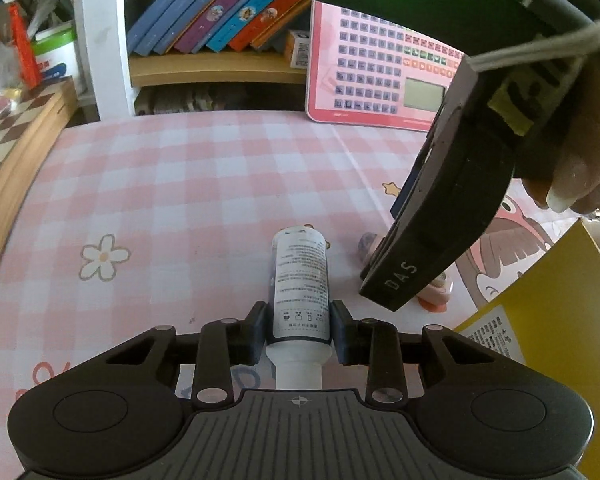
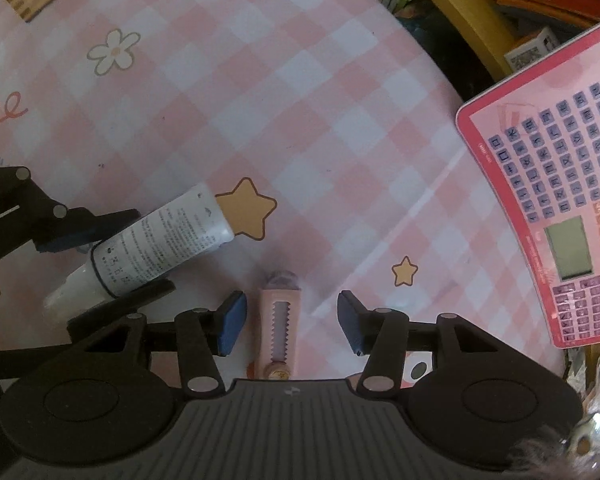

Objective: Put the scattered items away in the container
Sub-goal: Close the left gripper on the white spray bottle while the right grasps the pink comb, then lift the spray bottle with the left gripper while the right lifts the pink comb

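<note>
Tube first: white, lying on the checked desk, long axis running straight away between the left gripper's fingers, which clamp it near its capped end. Further right, the pink clip lies lengthwise between the right gripper's parted fingers, untouched. Beyond, at the far right, stands the yellow container.

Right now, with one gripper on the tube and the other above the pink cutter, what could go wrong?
1. The left gripper pinches the white tube near its cap end, so the long body may droop or swing when lifted.
2. The right gripper is open around the pink cutter, pads apart from it; closing off-centre may push it aside.
3. Both grippers work close together and could bump.
</note>
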`<state>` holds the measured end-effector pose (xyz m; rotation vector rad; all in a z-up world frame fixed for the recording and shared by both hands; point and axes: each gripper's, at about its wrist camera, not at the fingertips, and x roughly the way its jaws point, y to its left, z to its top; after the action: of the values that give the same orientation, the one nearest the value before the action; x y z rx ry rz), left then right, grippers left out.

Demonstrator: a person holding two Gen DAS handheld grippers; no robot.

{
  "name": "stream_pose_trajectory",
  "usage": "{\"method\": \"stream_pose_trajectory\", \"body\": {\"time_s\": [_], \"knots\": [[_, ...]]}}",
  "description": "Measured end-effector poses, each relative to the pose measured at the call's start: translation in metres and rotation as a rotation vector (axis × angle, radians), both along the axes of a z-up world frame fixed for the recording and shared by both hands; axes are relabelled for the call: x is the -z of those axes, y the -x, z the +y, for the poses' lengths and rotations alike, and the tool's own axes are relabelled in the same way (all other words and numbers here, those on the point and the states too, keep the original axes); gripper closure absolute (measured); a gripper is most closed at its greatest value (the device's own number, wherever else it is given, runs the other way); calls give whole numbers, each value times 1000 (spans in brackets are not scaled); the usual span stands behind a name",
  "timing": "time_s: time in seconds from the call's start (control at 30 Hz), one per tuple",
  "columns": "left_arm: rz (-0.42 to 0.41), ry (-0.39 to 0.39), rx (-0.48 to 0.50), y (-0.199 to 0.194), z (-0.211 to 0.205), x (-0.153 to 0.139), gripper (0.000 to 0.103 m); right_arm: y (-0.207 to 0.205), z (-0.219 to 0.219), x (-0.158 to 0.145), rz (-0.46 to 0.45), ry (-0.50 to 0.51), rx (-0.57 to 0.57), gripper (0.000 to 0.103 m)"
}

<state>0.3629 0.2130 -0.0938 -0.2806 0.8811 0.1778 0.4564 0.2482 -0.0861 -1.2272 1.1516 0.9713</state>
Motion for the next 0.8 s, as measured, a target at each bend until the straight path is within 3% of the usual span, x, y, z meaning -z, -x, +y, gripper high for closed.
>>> {"method": "stream_pose_trajectory", "body": {"time_s": [0.2, 0.33, 0.53, 0.8], "knots": [[-5, 28, -25, 14, 7, -1, 72, -21, -7, -4, 147, -35, 115, 80], [-3, 43, -75, 35, 15, -3, 72, -7, -6, -11, 167, -82, 89, 80], [-15, 72, -147, 71, 22, -12, 72, 41, -2, -22, 150, -128, -40, 80], [-54, 130, -220, 123, 26, -30, 72, 80, -25, -44, 121, -238, -44, 80]]}}
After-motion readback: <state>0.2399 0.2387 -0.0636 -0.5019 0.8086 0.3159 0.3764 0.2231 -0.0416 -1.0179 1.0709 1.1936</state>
